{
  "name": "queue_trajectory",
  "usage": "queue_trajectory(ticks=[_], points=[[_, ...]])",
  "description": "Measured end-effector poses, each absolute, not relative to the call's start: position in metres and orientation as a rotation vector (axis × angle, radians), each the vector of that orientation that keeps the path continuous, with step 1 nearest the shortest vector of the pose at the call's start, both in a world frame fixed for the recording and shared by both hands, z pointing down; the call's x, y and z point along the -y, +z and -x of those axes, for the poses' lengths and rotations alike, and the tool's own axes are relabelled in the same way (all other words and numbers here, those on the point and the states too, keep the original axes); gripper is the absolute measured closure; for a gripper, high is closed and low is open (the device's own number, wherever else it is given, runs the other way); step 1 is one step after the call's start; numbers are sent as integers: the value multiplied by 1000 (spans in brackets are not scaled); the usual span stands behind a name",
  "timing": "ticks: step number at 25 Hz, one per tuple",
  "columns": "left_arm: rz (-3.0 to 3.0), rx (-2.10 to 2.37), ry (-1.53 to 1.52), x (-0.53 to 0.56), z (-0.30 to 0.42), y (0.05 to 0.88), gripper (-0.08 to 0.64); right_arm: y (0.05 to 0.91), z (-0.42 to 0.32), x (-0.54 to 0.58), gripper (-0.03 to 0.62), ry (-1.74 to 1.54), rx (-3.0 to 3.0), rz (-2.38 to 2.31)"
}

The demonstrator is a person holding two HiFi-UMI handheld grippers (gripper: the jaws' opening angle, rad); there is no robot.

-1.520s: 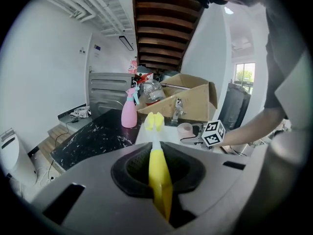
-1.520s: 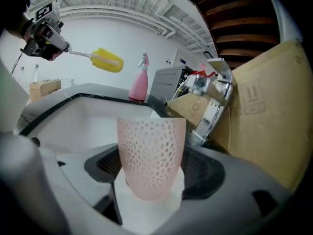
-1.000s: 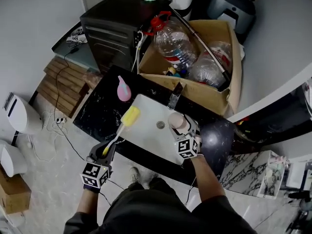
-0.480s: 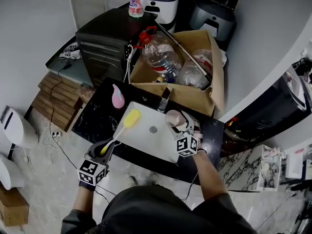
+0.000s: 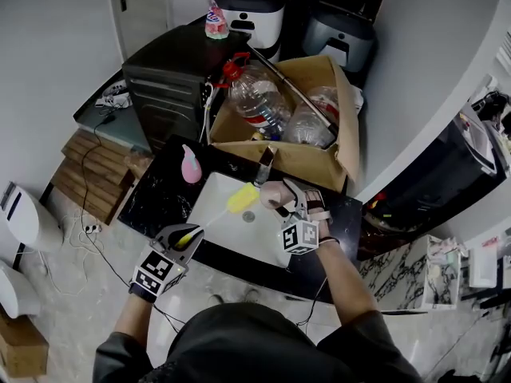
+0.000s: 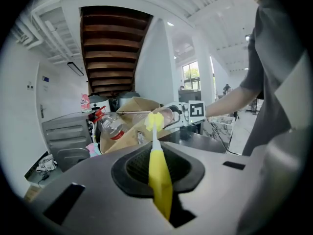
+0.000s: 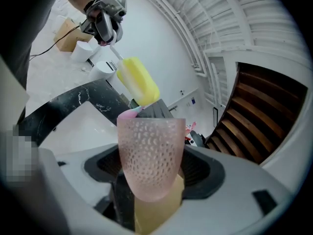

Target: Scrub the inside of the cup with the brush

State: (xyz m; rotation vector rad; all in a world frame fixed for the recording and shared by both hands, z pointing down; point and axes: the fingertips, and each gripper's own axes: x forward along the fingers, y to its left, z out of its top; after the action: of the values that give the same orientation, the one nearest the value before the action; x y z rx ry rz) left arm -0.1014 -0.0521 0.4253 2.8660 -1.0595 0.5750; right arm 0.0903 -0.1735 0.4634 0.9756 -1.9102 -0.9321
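A pink, dimpled translucent cup (image 7: 150, 155) sits between the jaws of my right gripper (image 5: 281, 199), which is shut on it; the cup (image 5: 274, 194) hangs over the right side of the white sink (image 5: 226, 230). My left gripper (image 5: 180, 238) is shut on the yellow handle of a brush (image 6: 159, 175). The brush's yellow sponge head (image 5: 242, 198) hovers over the sink, just left of the cup's mouth and outside it. From the right gripper view the sponge head (image 7: 138, 81) floats above and behind the cup rim.
A faucet (image 5: 264, 164) rises at the sink's back edge. A pink soap bottle (image 5: 190, 164) stands on the black marble counter (image 5: 164, 194) at left. Behind are a cardboard box (image 5: 319, 162) of large plastic bottles and a dark oven (image 5: 168, 82).
The brush head has swung right across the sink toward the cup. The cup has shifted slightly left, toward the faucet. Both grippers keep their hold.
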Motion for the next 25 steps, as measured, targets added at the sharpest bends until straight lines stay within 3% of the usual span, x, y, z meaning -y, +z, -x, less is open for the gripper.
queue_trajectory(ticks=[25], points=[[-2999, 866, 889, 63, 63, 445, 525, 493, -45, 146, 232, -1109, 1789, -668]])
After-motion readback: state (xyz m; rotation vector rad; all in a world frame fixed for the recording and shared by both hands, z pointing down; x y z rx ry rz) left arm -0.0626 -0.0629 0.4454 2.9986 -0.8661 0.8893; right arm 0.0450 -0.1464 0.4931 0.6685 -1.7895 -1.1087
